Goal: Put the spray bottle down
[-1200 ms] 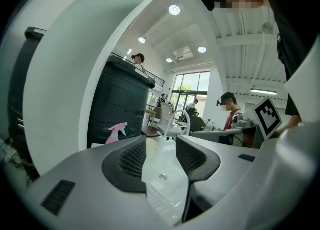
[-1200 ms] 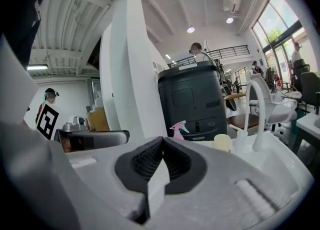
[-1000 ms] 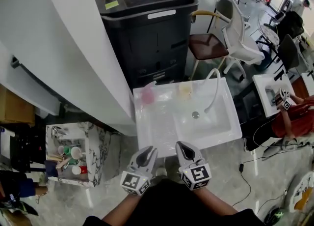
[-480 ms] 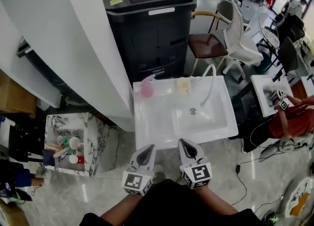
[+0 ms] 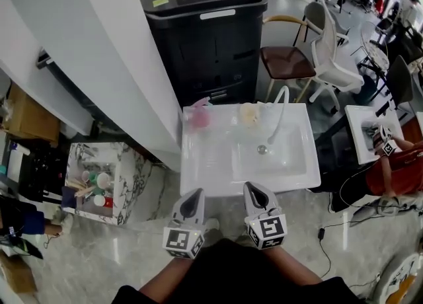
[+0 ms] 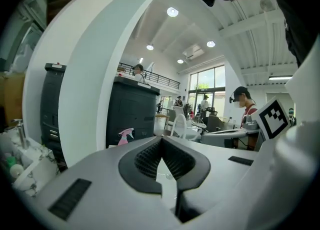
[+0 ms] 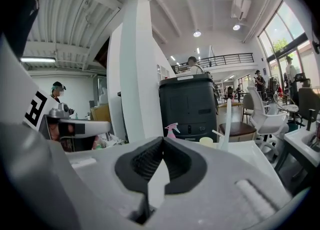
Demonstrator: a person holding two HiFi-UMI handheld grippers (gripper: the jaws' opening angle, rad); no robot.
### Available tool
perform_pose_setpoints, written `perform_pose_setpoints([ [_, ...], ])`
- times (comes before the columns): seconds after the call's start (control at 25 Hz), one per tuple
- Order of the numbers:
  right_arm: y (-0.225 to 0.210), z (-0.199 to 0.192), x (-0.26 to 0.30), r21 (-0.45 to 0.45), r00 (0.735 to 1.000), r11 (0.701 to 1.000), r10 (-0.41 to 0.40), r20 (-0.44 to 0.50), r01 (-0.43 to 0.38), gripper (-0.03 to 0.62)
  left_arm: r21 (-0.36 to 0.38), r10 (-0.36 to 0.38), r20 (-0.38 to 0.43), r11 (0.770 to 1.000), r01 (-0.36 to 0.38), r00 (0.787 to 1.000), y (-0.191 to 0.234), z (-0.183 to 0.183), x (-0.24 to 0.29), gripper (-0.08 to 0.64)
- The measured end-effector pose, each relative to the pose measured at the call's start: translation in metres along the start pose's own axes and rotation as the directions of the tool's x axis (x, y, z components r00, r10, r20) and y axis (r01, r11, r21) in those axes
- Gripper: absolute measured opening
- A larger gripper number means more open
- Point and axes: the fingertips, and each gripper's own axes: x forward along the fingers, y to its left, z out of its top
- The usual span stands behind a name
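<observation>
1. The left gripper [image 5: 193, 198] is found pressed shut on nothing, short of the white sink unit's [image 5: 205, 170] near edge.
2. The pink spray bottle [image 5: 198, 117] is seen upright at the unit's far left corner, beside the curved wall [image 5: 119, 65]; the set-down is judged complete.
3. The right gripper [image 5: 256, 193] is likewise closed and empty; only a clear withdrawal is called for, open floor being available on both sides.

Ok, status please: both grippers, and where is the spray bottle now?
Left gripper shut, empty. Right gripper shut, empty. Spray bottle upright on sink top, back left corner. Nothing blocking.
</observation>
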Motion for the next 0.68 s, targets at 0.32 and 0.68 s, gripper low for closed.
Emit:
perform_pose_setpoints([
  [0.32,-0.004,0.009,0.001,-0.009,0.999,1.000,0.027,0.021,-0.027,-0.003,-0.014,0.016,0.006,1.000,-0.015,1.000,-0.004,0.000,0.007,0.017],
  [0.68,-0.005,0.016,0.008,-0.046,1.000,0.999,0.000,0.023,0.001,-0.003,-0.020,0.009,0.001,1.000,-0.009,1.000,0.019,0.001,0.015,0.017],
])
